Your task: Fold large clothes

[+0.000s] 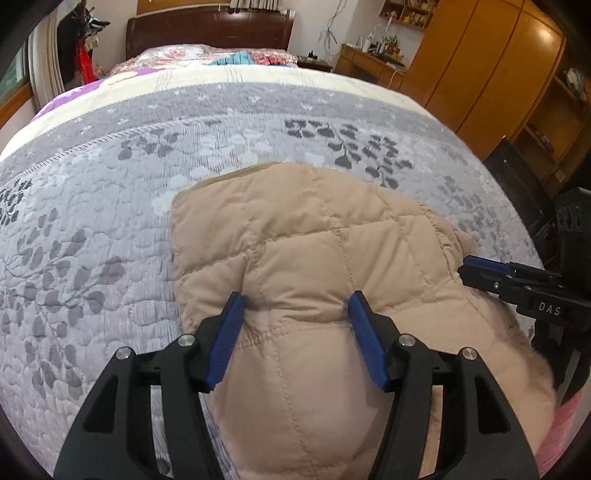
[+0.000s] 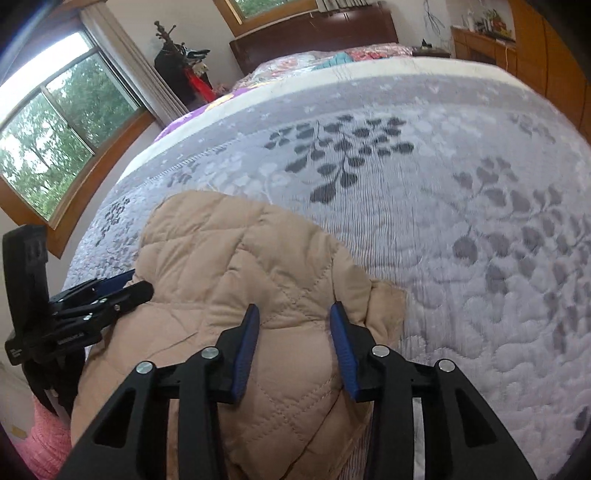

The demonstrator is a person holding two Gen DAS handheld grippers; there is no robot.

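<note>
Your jacket (image 1: 314, 236) lies on the bed (image 1: 110, 206), near its front edge. Your left tool (image 1: 295, 306) straddles its near left part, your right tool (image 2: 293, 317) the right. The headboard (image 1: 210, 33) stands far behind.

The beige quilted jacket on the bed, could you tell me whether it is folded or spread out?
Folded: the jacket lies as a compact bundle on the bedspread, with no sleeves spread out.

Both grippers — left gripper (image 1: 295, 314), right gripper (image 2: 293, 325) — spread apart.
</note>
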